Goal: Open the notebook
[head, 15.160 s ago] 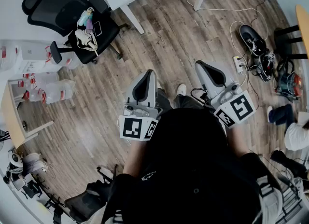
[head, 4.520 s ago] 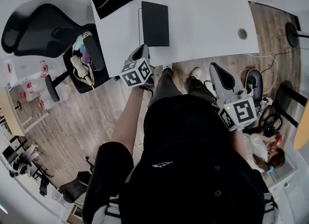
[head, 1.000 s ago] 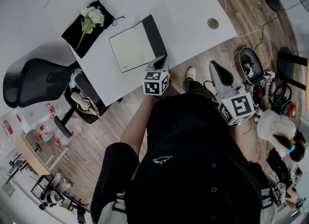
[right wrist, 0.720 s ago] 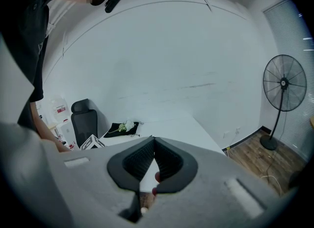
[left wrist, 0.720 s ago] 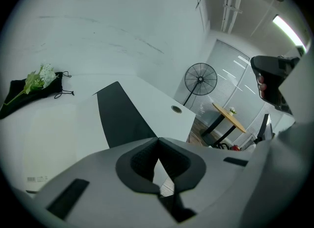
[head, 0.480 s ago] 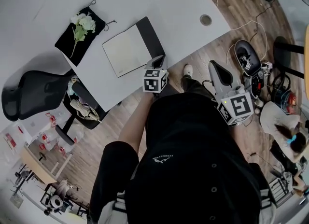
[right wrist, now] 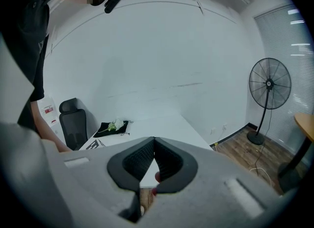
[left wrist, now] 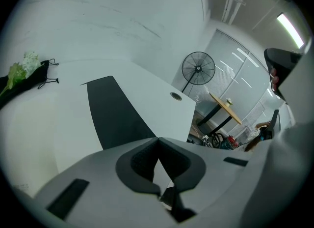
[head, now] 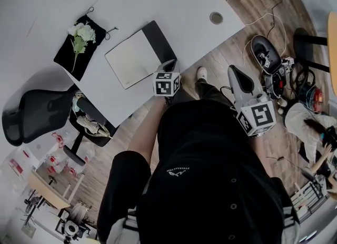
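Note:
The notebook lies open on the white table, a blank white page to the left and its black cover flat to the right. My left gripper hangs at the table's near edge, just below the cover's near corner, shut with nothing between its pads. In the left gripper view the black cover and the white page stretch out beyond the closed tips. My right gripper is off the table to the right, over the floor, shut and empty.
A black pouch with white flowers lies left of the notebook. A round cable hole is near the table's right corner. A black office chair stands at the left. Shoes and cables litter the floor at the right, near a person. A floor fan stands farther off.
The notebook, closed a few seconds ago, lies open. Over the last second my left gripper has sunk a little at the table's edge, staying shut. The right gripper has kept its place.

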